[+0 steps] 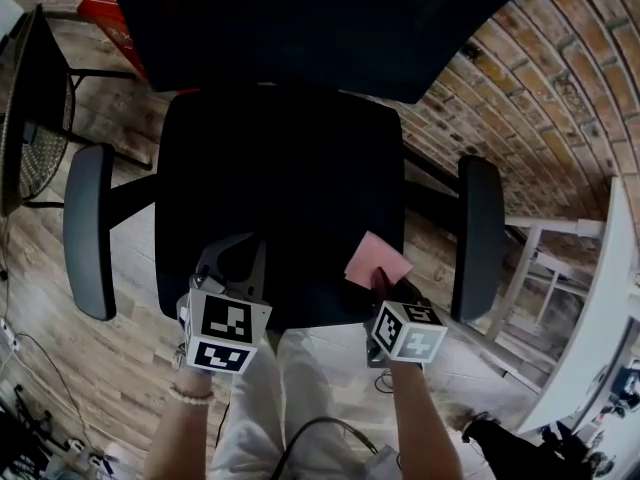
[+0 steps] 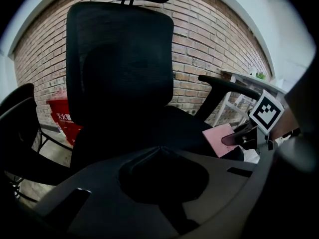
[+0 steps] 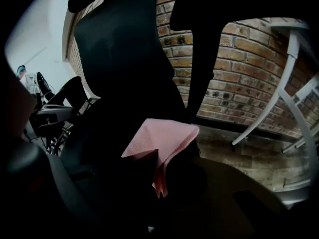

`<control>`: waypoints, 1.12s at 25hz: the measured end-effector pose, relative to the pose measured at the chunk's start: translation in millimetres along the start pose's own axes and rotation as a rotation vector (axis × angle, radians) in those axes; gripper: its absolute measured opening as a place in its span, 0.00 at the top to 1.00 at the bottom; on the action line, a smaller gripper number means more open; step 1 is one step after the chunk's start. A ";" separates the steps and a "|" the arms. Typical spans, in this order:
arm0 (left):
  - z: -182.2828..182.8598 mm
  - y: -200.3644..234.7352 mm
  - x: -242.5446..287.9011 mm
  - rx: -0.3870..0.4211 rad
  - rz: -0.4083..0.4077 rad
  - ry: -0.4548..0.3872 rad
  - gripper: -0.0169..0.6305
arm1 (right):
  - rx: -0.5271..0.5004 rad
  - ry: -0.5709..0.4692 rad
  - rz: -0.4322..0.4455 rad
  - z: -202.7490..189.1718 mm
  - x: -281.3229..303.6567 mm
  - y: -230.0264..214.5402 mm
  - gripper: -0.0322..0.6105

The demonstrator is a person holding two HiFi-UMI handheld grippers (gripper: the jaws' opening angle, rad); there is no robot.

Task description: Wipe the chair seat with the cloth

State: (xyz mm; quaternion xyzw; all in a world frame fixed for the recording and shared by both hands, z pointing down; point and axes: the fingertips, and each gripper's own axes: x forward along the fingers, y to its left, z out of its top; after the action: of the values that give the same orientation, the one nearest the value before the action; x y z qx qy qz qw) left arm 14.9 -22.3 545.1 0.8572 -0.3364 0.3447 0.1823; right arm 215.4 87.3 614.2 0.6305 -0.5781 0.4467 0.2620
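Your right claw [image 3: 158,169] is clamping the pink cloth [image 3: 162,132] by its folded edge at five o'clock on the chair seat [image 1: 280,178], your left claw [image 2: 159,151] is hovering closed and empty at seven, and the fabric is looking light and limp, probably wanting a bunched, multi-layer hold.

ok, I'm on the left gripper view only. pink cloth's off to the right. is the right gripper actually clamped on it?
Observer: Yes. In the right gripper view the right gripper has its fingers shut on the pink cloth, which is folded over.
Operator: where over the seat?
Observer: Head view puts it over the chair seat, front right, near the right armrest.
Operator: and the other one?
Observer: The left gripper is at the seat's front left edge.
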 end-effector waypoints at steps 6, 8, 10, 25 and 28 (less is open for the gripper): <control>-7.3 10.5 -5.9 -0.021 0.029 0.005 0.95 | -0.030 0.009 0.064 -1.0 7.9 28.6 0.87; -13.4 17.1 -11.2 -0.043 0.046 0.010 0.95 | -0.061 0.018 0.109 -6.2 13.6 48.3 0.87; -20.5 23.7 -17.5 -0.060 0.060 0.014 0.95 | -0.095 0.031 0.155 -10.6 18.3 71.7 0.87; -88.7 67.9 -86.4 -0.183 0.182 0.064 0.95 | -0.364 0.170 0.517 -72.9 23.4 274.1 0.87; -96.4 75.6 -100.2 -0.187 0.201 0.064 0.95 | -0.397 0.176 0.570 -81.6 23.4 310.1 0.87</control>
State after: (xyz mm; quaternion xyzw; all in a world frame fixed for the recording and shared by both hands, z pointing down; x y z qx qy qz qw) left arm -137.1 21.9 546.7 0.7870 -0.4451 0.3556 0.2367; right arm -106.1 84.6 614.6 0.3398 -0.7815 0.4335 0.2930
